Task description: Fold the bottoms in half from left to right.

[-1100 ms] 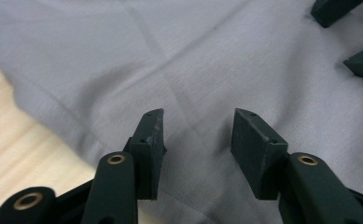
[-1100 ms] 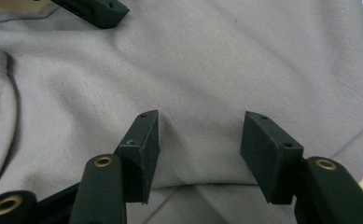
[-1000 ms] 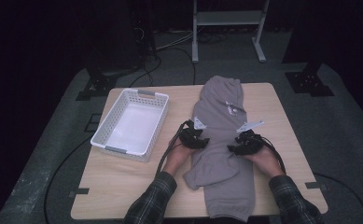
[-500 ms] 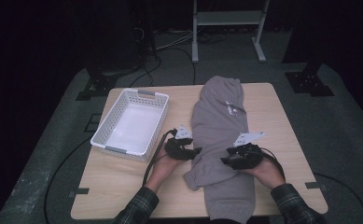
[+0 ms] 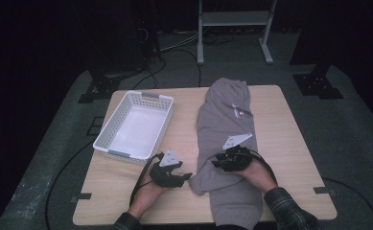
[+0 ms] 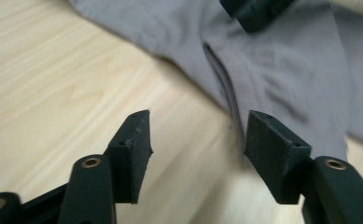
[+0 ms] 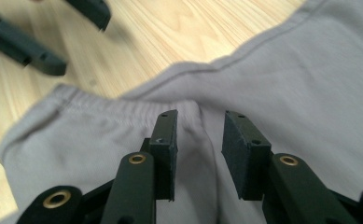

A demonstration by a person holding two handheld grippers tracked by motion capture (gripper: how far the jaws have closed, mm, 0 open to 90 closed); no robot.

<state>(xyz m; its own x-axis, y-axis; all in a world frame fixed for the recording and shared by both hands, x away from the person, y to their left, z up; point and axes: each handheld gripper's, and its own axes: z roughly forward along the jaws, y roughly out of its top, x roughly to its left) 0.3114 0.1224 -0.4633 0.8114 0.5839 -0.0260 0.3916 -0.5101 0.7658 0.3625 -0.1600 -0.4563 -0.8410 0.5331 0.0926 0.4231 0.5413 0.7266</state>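
A grey garment [image 5: 227, 120] lies lengthwise on the wooden table [image 5: 289, 139], right of centre. My right gripper [image 5: 216, 164] rests on its near part and points left. In the right gripper view the right gripper [image 7: 200, 121] has just been closing, with a raised fold of the garment [image 7: 286, 79] between the pads; I see no firm pinch. My left gripper [image 5: 186, 177] sits left of the cloth over bare wood and has just been opening. In the left gripper view the left gripper [image 6: 195, 126] stands open on nothing, with the garment's edge [image 6: 226, 84] just ahead.
A white plastic basket [image 5: 108, 143] stands empty at the table's left side. A ribbed hem [image 7: 76, 102] bunches toward the left gripper [image 7: 25, 46]. A metal stand [image 5: 232, 19] and floor cables [image 5: 184, 45] lie beyond the table's far edge.
Both hands drew back toward the person. The left gripper left the garment and moved out onto bare wood, its jaws wider. The right gripper slid nearer along the cloth, its jaws narrower.
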